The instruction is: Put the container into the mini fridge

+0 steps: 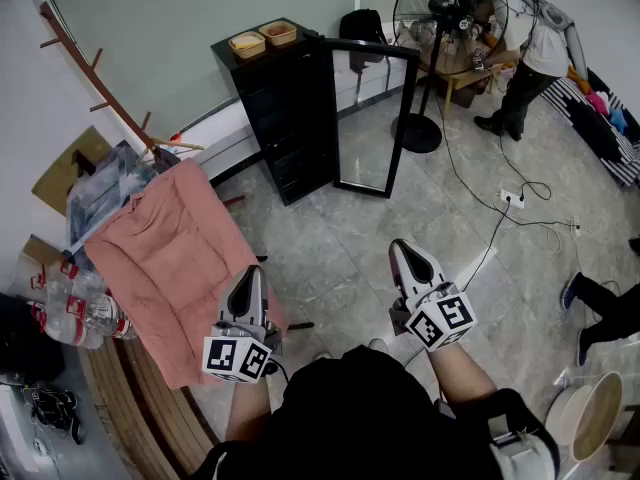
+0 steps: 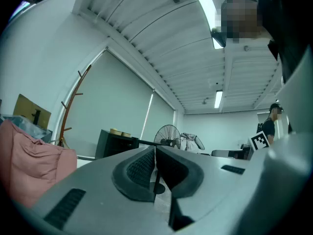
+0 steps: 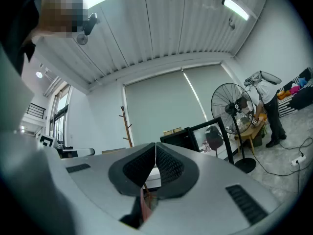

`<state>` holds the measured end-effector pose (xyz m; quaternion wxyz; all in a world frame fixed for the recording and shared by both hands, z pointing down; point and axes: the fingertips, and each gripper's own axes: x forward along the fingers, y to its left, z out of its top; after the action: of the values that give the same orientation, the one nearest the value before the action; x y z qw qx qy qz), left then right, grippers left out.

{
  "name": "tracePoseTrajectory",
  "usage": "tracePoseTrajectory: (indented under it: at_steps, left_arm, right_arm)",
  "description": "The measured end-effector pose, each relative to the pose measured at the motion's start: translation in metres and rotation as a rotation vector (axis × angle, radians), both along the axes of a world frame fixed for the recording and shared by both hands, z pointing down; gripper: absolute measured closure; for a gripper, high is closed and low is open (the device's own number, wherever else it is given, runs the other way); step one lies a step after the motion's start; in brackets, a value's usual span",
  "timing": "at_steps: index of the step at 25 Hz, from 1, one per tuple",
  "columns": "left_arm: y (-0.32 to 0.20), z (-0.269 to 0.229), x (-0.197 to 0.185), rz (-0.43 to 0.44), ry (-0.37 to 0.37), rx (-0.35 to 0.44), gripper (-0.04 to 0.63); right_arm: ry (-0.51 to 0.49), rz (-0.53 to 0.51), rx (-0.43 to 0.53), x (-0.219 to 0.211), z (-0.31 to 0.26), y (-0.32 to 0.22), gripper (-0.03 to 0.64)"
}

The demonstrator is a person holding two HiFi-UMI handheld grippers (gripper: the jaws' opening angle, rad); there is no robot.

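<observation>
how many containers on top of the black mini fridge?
2. The left container and the right container sit side by side on top of the mini fridge. Its inside is not visible, so more may be hidden there.

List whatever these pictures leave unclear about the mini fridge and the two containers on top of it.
- Mini fridge interior: in the head view it is too dark and far off to show shelves or contents.
- Two containers on top: in the head view they are too small to tell whether they hold anything.
- Fridge's lower part: in the left gripper view it is hidden behind the left tongs.
</observation>
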<state>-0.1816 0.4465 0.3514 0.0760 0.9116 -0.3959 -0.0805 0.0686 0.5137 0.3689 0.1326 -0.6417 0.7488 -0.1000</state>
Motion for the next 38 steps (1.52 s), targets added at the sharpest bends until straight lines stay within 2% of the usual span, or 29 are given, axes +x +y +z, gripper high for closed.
tracePoseTrajectory:
  at_steps: [7,16,22,26,28,30,31,32,38]
  left_arm:
    - [0.001,0.001,-0.002,-0.024,0.003,-0.024,0.569]
    - [0.008,0.009,0.014,0.022,-0.018,-0.031,0.569]
    - [0.008,0.019,0.013,0.012,-0.03,-0.063,0.557]
    - [0.009,0.022,0.014,0.013,-0.042,-0.069,0.47]
    - [0.006,0.021,0.013,0.004,-0.05,-0.066,0.397]
    - [0.003,0.019,0.008,0.0,-0.058,-0.066,0.343]
    - [0.002,0.019,0.003,-0.002,-0.06,-0.066,0.332]
    - [0.0,0.02,-0.002,-0.004,-0.06,-0.065,0.325]
    - [-0.01,0.026,-0.032,0.007,-0.053,-0.07,0.317]
  right_arm:
    - [0.042,-0.022,0.004,-0.002,-0.005,0.004,0.581]
    - [0.072,-0.092,-0.027,-0.019,0.004,0.007,0.581]
    - [0.099,-0.103,-0.005,-0.027,0.005,0.007,0.578]
    - [0.081,-0.115,0.011,-0.036,0.003,0.006,0.577]
    - [0.092,-0.105,0.022,-0.041,0.001,0.002,0.558]
    - [0.102,-0.095,0.022,-0.047,0.0,-0.003,0.44]
    - [0.101,-0.091,0.019,-0.05,0.001,-0.005,0.4]
    - [0.1,-0.089,0.015,-0.054,0.002,-0.008,0.389]
    - [0.125,-0.073,-0.007,-0.079,0.006,-0.015,0.383]
